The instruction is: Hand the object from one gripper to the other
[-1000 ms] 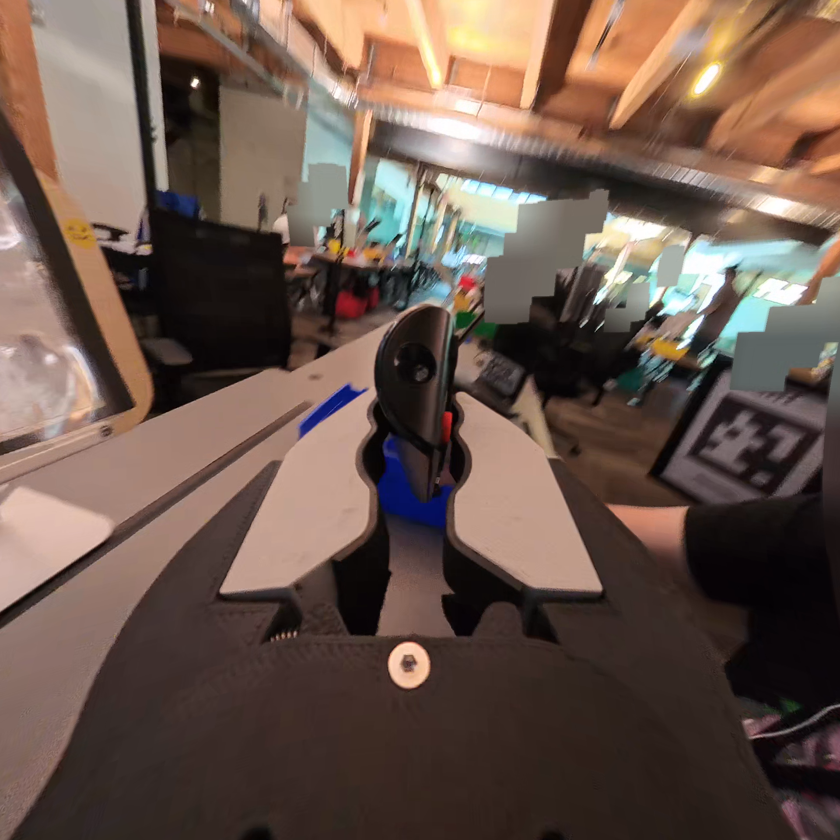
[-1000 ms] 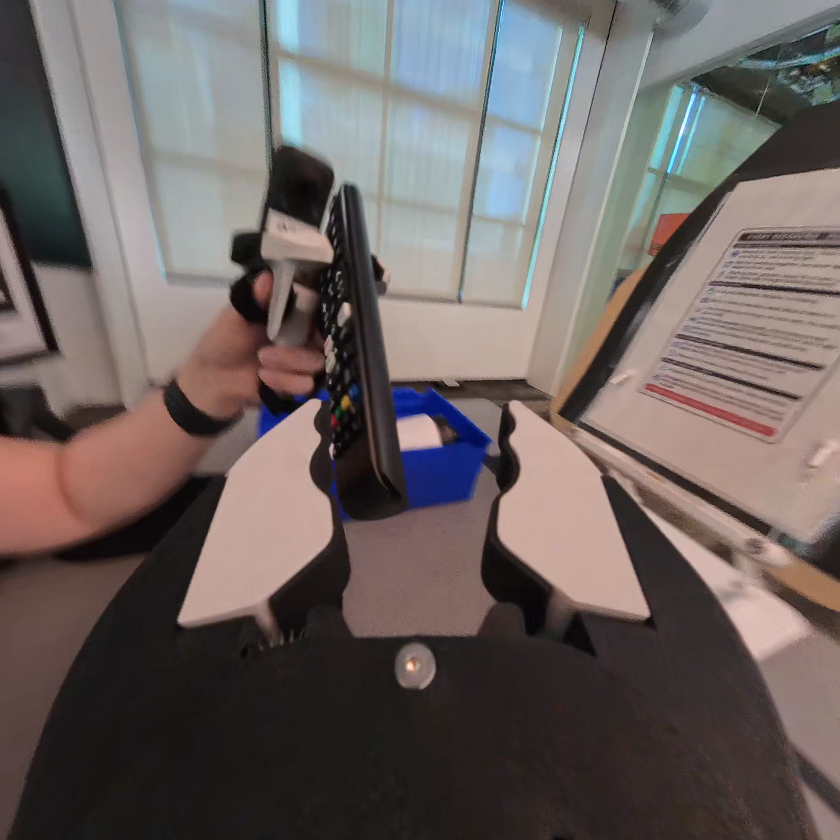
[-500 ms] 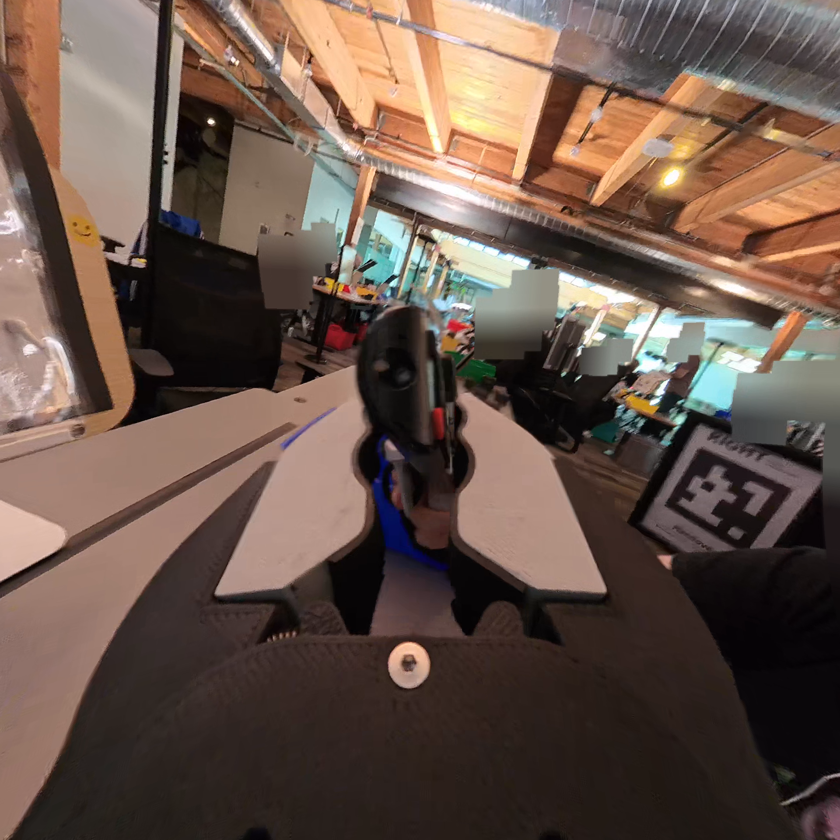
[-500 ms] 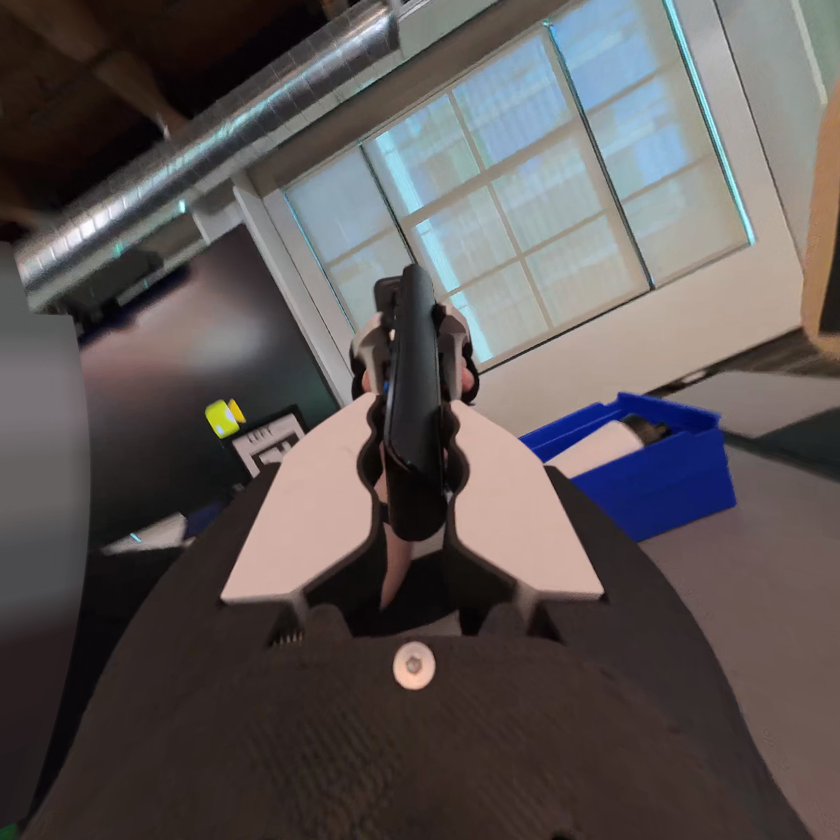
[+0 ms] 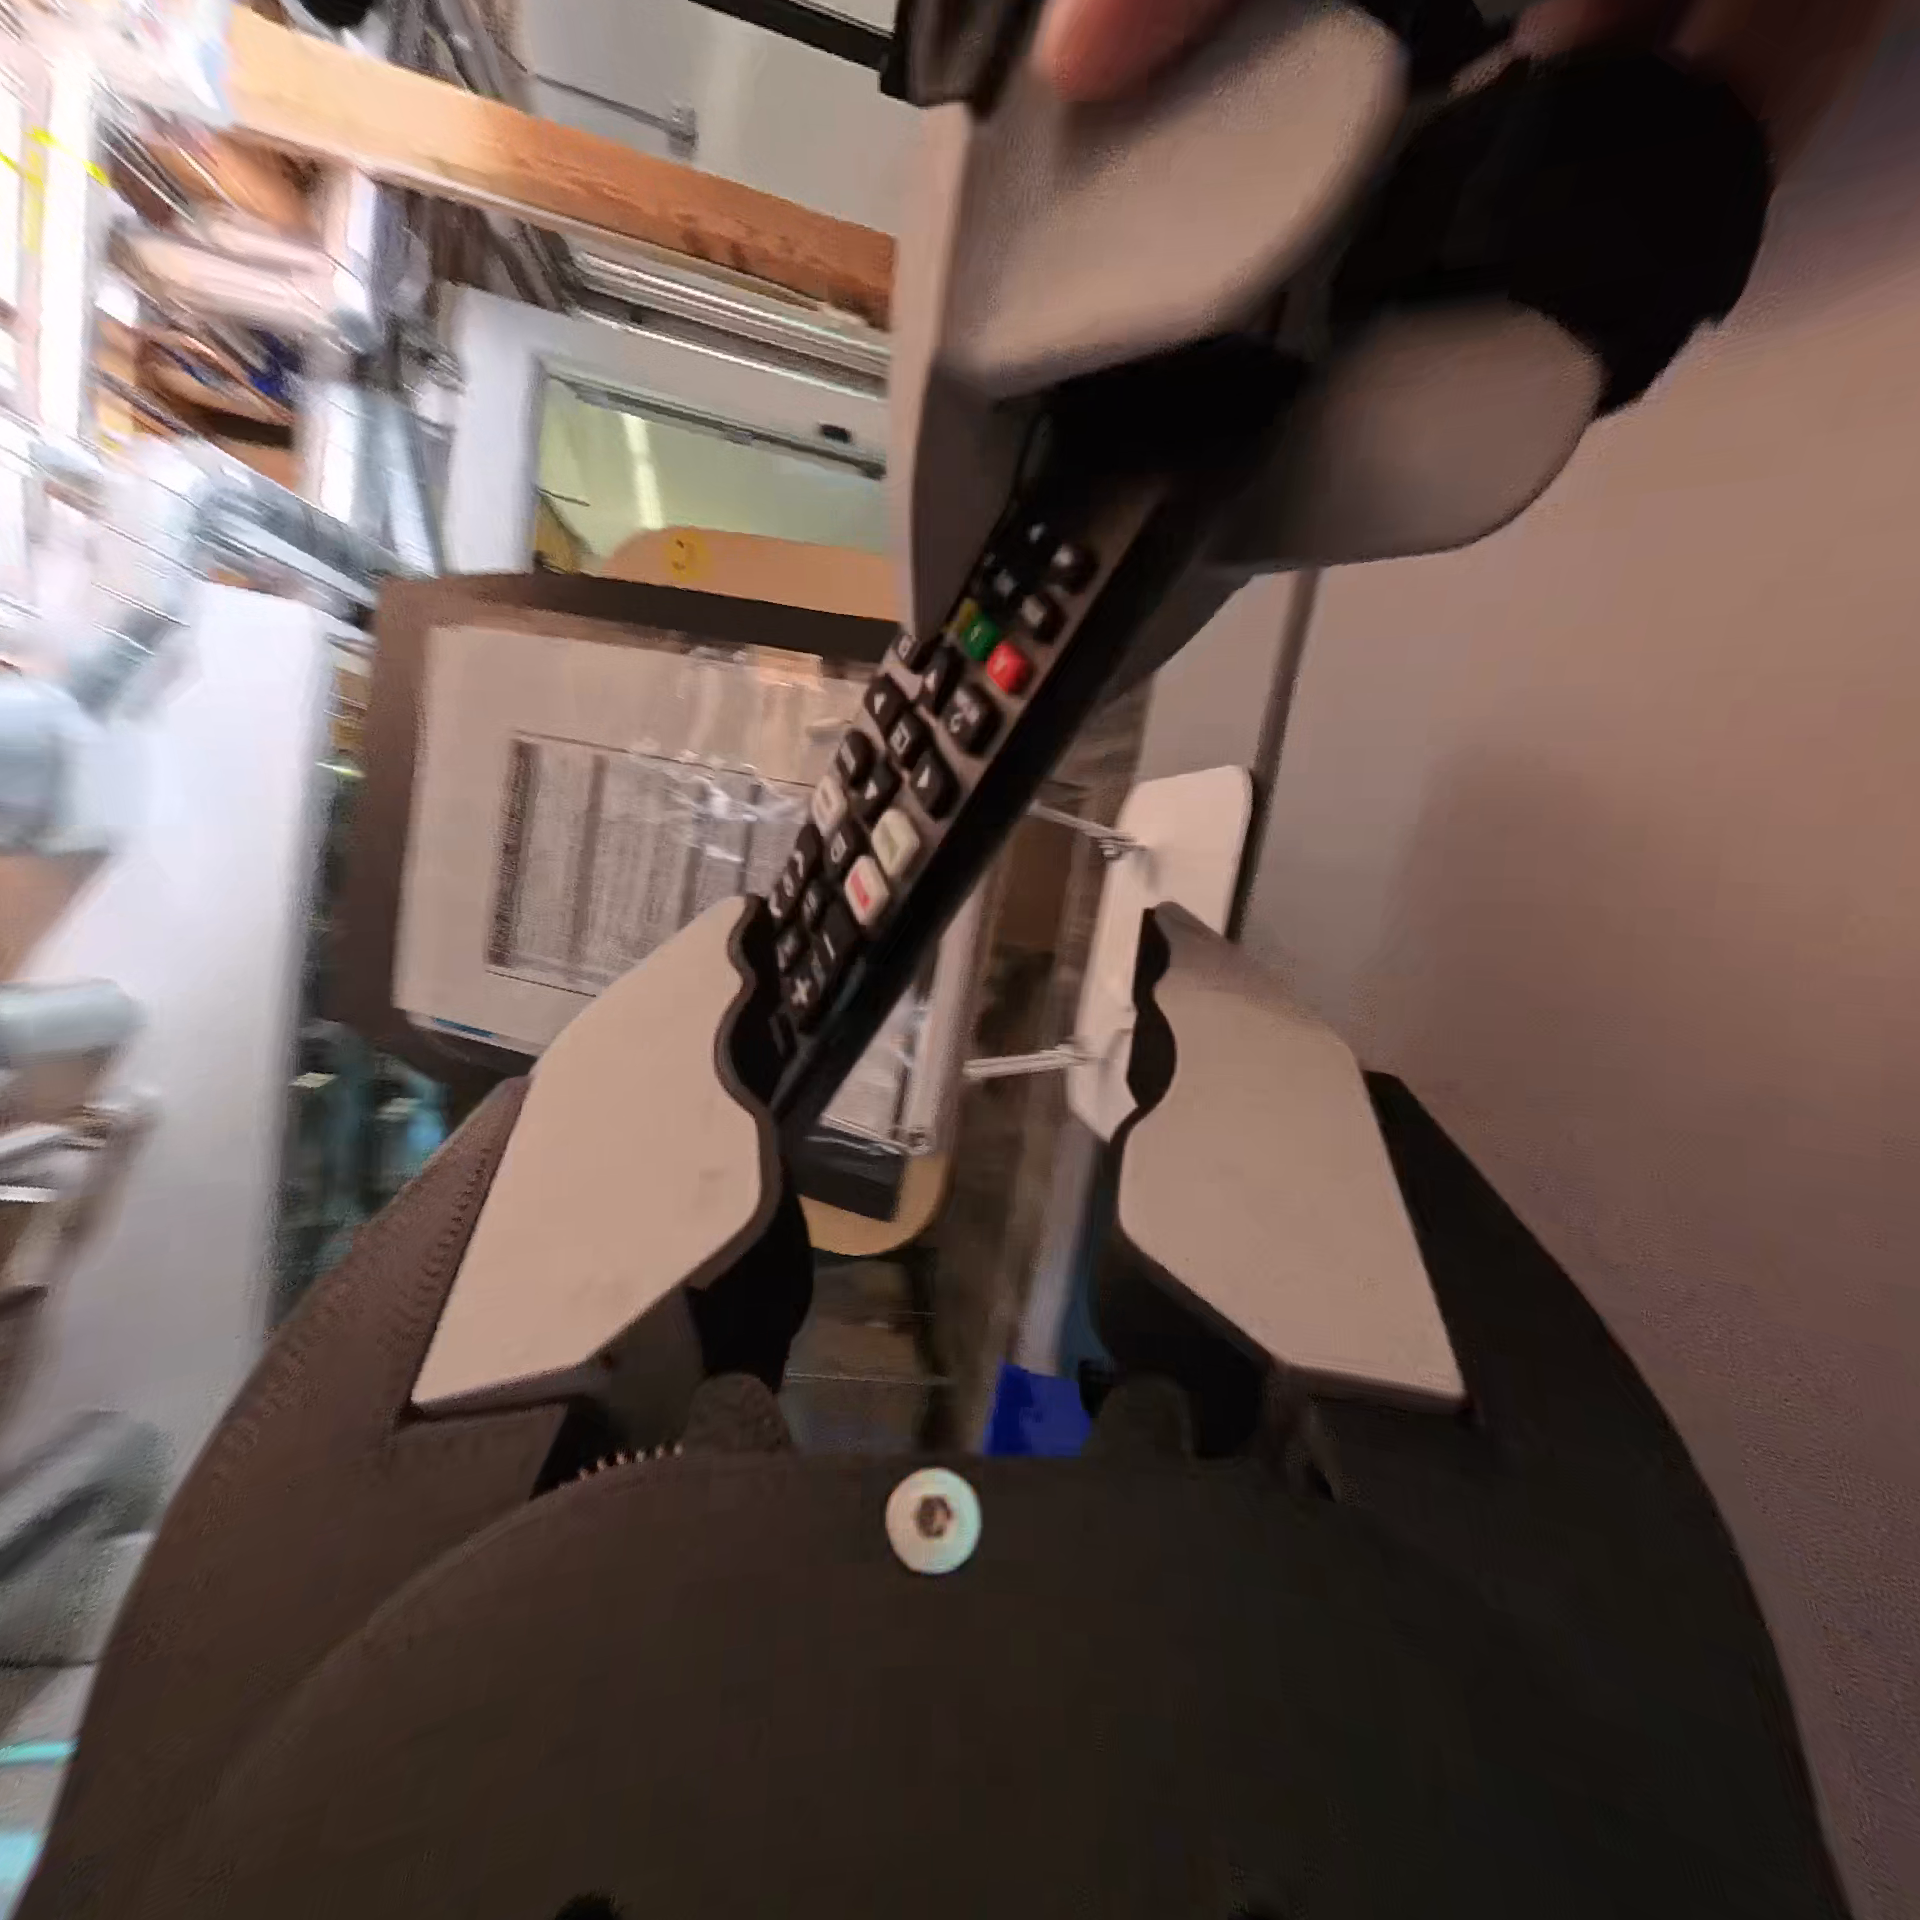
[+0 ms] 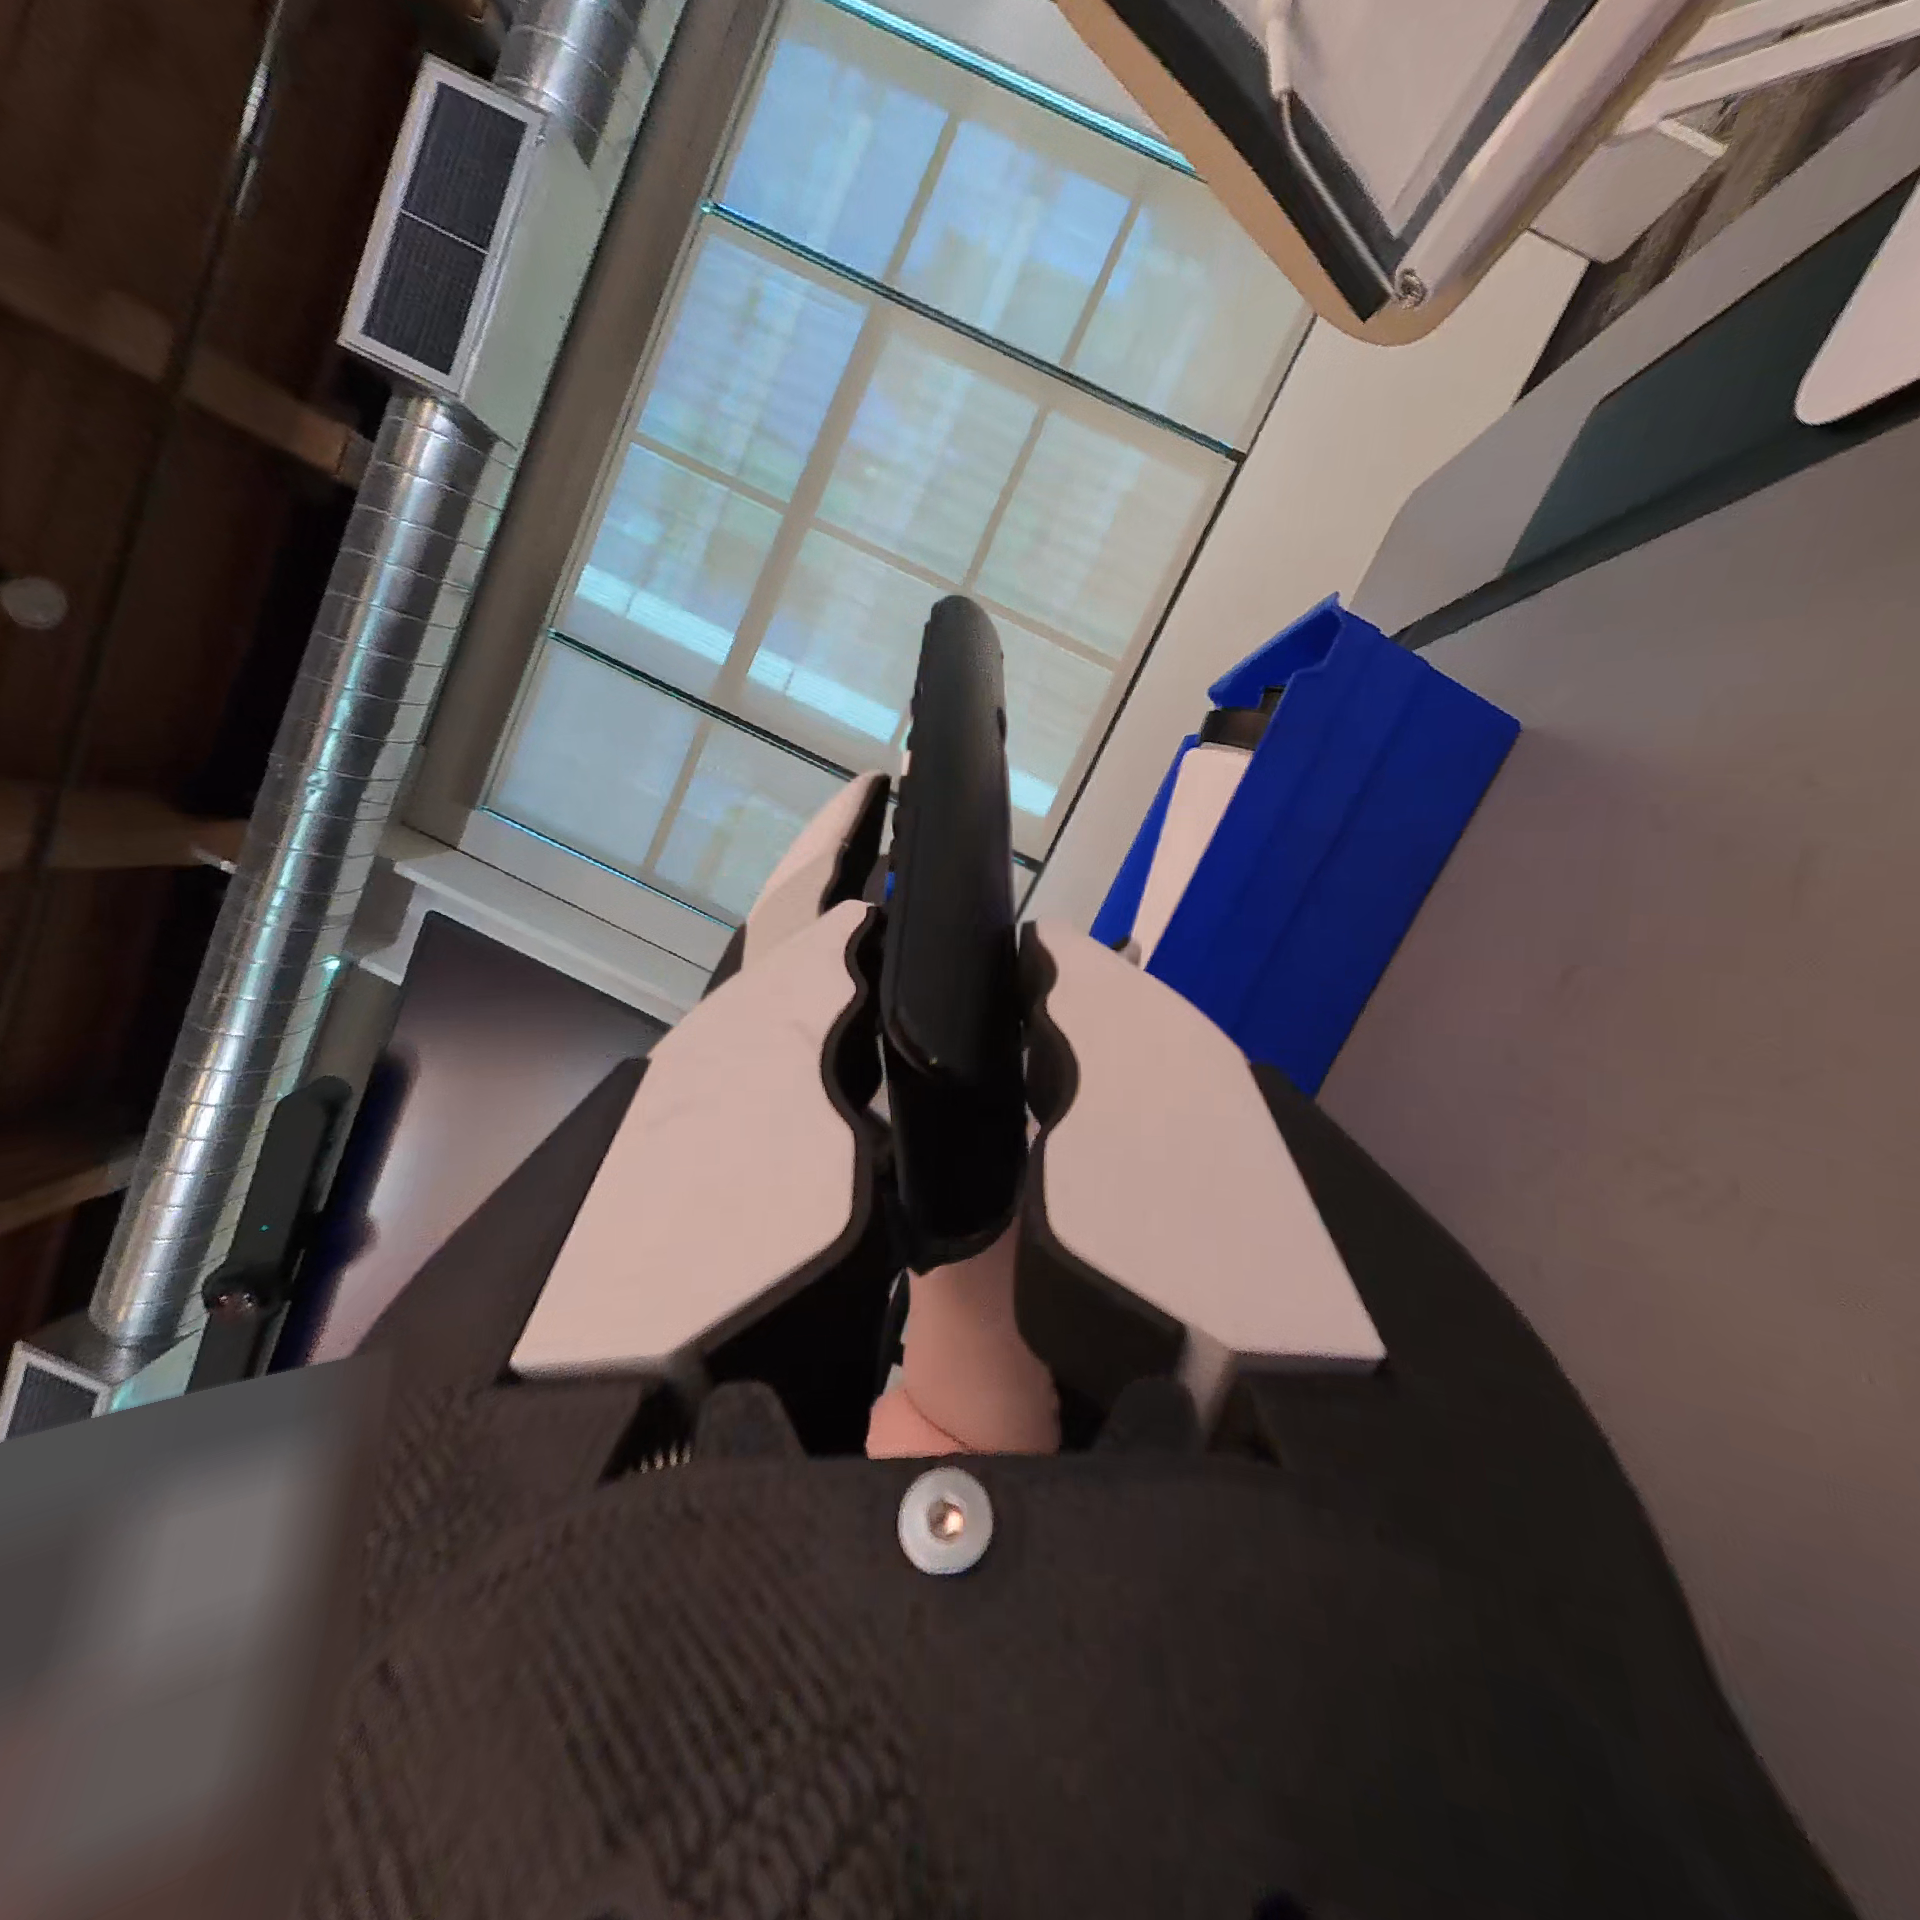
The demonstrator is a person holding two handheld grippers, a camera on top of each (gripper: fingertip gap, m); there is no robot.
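Right tongs (image 6: 951, 987) are clamped on the black remote (image 6: 951, 904), both fingers pressed against its sides. The remote sticks out past the fingertips toward 12 o'clock, edge-on to the right wrist camera. A bit of the person's hand (image 6: 961, 1382) shows behind the remote at 6 o'clock of the grip.

In the left wrist view, left tongs (image 5: 940, 997) stand wide apart. The remote (image 5: 914, 790) runs diagonally from 1 o'clock down to 7 o'clock, button side visible, with red, green and white keys. Its lower end lies against the inner edge of the left finger (image 5: 623, 1143); the other finger (image 5: 1268, 1143) is clear of it. The upper end of the remote sits inside the right tongs (image 5: 1122, 343) at 1 o'clock, blurred.

A blue bin (image 6: 1320, 831) sits on the grey desk (image 6: 1662, 935) at 2 o'clock in the right view, with a white item inside. A framed sheet (image 5: 623, 810) stands behind the remote at 10 o'clock in the left view. Both views are rolled sideways and the left one is blurred.
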